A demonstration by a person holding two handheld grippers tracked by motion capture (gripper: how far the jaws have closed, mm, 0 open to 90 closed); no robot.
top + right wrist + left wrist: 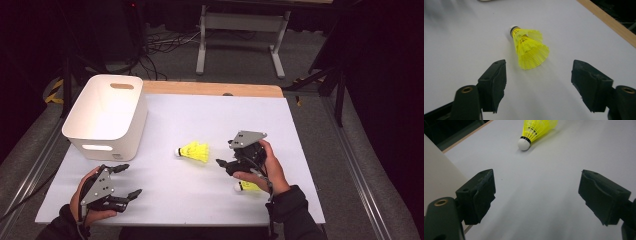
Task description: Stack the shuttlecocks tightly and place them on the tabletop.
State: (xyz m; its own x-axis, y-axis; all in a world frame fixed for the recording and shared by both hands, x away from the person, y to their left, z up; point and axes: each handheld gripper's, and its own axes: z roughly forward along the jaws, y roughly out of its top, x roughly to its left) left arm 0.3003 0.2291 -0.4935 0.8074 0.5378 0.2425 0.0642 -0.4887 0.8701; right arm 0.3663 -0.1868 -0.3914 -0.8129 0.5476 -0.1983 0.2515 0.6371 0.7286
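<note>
Between the jaws of the right gripper nothing is pinched: they stand spread, with bare white surface in the gap, and the yellow shuttlecock lies just ahead of them, its open skirt toward the jaws and its white cork pointing away. From above, this shuttlecock lies on its side just to the left of the right gripper, apart from it and not touched. Under the right hand, near the wrist, a second shuttlecock lies on the surface, partly hidden, so I cannot tell how it is turned. The jaws of the left gripper are also spread wide and hold nothing; far ahead of them the first shuttlecock shows with its cork toward the camera, and the pale wall of the white bin is close at their left side. In the high view the left gripper rests near the front edge of the surface, just in front of the white bin, which looks empty as far as its inside can be seen. My judgement is that the work is putting the shuttlecocks into the bin, and it is at an early point: both are outside it, none is gripped, and closing on the nearer one, carrying it and dropping it are all left.
</note>
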